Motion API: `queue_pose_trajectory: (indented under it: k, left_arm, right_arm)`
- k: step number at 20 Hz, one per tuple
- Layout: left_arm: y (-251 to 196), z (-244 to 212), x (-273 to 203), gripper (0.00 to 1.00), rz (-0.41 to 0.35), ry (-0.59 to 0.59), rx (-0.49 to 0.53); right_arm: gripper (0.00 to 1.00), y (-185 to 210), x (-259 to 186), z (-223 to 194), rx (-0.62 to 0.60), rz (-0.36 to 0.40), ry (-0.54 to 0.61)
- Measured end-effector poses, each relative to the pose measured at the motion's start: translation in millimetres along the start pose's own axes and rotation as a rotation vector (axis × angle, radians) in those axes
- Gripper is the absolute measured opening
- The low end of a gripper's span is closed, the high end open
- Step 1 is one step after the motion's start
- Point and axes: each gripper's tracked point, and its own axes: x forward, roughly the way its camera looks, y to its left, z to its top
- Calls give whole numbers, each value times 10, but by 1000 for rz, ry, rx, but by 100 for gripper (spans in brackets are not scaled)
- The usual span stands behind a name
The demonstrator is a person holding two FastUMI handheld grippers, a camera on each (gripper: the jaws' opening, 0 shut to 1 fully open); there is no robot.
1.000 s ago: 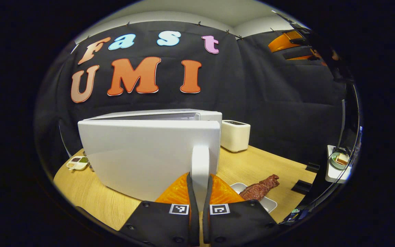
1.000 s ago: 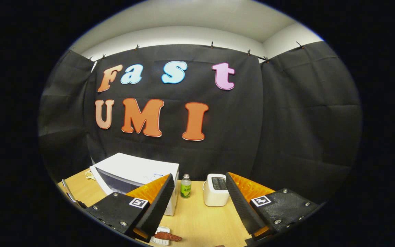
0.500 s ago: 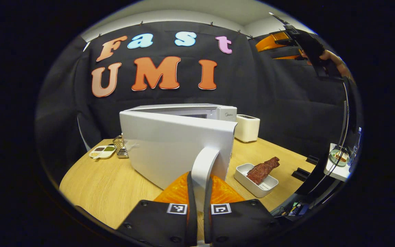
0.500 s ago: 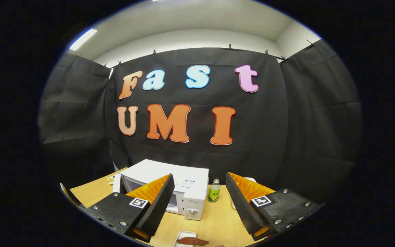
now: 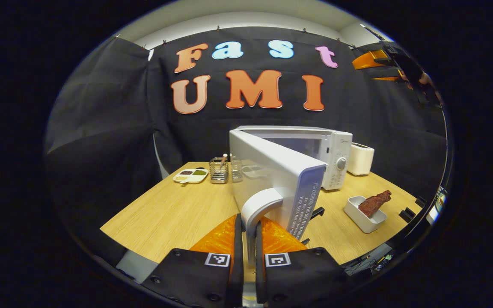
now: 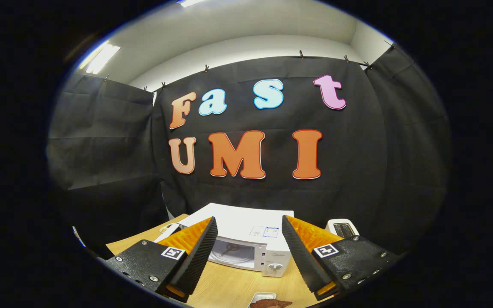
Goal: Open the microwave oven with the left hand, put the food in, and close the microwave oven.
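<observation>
Swung far wider than half a second ago, the microwave door (image 5: 272, 167) is now seen nearly edge-on in the left gripper view, and the cavity behind it is exposed. Largest in the scene, the wooden table (image 5: 173, 214) carries the white microwave (image 5: 332, 149), whose dial panel faces forward; in the right gripper view the oven (image 6: 246, 244) is seen from above with its round turntable visible through the opening. A white toaster (image 5: 360, 159) is placed just beside the oven. The door handle (image 5: 260, 205) is clamped between the narrowly set jaws of the left gripper (image 5: 246, 239). The right gripper (image 6: 248, 252) is held high above the table with its jaws wide and nothing between them. The food (image 5: 374, 203), a dark reddish piece, is lying in a small white tray (image 5: 363, 214) on the table, near the oven's front. Smaller still, a divided dish (image 5: 191, 175) and a wire holder (image 5: 218, 171) are set at the table's far side.
</observation>
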Motion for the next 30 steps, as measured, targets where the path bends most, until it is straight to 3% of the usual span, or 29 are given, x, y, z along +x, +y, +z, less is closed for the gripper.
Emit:
queue_pose_trajectory:
  k: [2,5,10,17,21,26,30]
  left_arm:
    - [264,-19,-71,19,63,5,-23]
    - [431,-57,-207,98,79,15,-33]
    - [455,40,-391,100,89,8,76]
    - [713,308,-656,100,144,-4,-20]
    - [931,688,-587,98,179,-60,-38]
    - [1158,1150,-388,100,215,-133,-9]
    - [1174,1380,-205,97,201,-157,-16]
  right_arm:
    - [94,66,45,-5,-4,15,-1]
    - [94,105,87,-51,5,25,6]
    - [94,89,129,-153,23,20,19]
    - [94,-141,146,-387,61,-38,42]
    - [93,-422,131,-529,81,-111,8]
    - [94,-812,25,-908,203,-184,-1]
    - [94,-1167,-84,-1369,277,-268,-2]
